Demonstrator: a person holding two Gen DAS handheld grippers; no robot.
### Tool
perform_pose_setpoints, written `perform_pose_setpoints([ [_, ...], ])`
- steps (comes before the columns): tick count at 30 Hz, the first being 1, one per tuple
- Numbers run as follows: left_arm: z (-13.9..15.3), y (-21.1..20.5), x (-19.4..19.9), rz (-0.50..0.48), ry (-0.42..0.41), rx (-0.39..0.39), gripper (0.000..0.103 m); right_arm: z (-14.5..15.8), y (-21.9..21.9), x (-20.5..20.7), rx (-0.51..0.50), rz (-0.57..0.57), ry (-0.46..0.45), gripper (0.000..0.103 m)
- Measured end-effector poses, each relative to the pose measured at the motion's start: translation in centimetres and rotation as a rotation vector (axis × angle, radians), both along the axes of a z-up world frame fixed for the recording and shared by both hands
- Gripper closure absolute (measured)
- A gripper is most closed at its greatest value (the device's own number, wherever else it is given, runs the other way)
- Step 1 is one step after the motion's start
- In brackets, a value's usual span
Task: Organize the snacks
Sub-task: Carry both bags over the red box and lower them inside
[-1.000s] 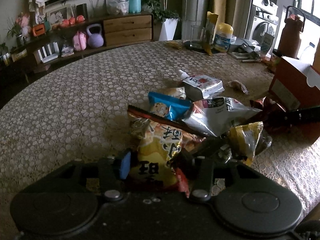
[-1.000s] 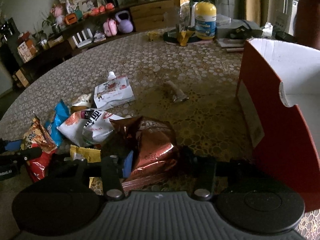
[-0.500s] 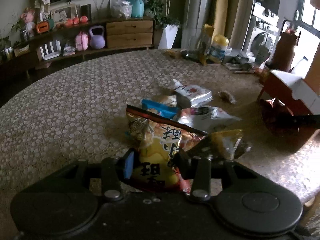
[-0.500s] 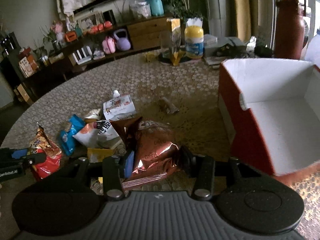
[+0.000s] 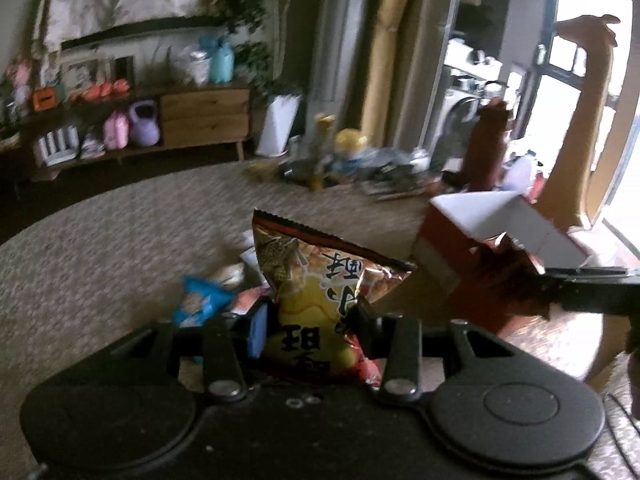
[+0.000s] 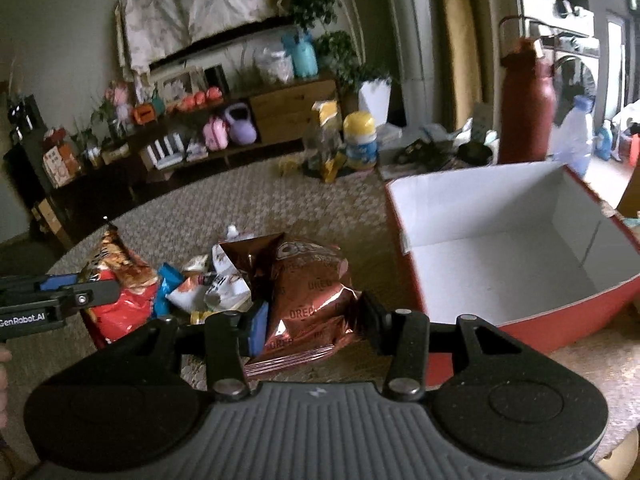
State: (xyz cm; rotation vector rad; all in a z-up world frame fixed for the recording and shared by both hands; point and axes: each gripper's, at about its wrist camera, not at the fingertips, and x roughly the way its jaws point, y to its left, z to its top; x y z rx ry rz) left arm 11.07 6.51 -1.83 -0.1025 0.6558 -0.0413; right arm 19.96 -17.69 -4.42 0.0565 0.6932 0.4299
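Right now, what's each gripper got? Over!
Left gripper clamps yellow-red chip bag. Right gripper clamps shiny brown Oreo bag. Open red cardboard box ahead, nothing blocking.

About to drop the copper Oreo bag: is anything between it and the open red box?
Nothing visible. The Oreo bag, held in the right gripper, sits just left of the red box, whose white interior looks empty. Only bare tablecloth lies between them.

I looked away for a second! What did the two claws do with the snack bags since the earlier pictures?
Both lifted their bags off the table. The left claw raised the yellow chip bag; the right claw carried the brown Oreo bag toward the red box. Both grips stayed shut. The other snacks stayed put.
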Motion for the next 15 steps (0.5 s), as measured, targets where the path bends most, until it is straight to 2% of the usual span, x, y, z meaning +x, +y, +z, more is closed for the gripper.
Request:
perform_pose_setpoints([
  [8,2.3,-6.6,2.7,-0.097,-0.046,0.032,0.061,1.5,-3.7,0.4,0.001,-0.064,-0.039,0.057],
  [15,3.0,-12.1,5.9,-0.16,-0.06,0.054,0.061,1.6,-7.5,2.3,-0.011,-0.143,-0.046,0.057],
])
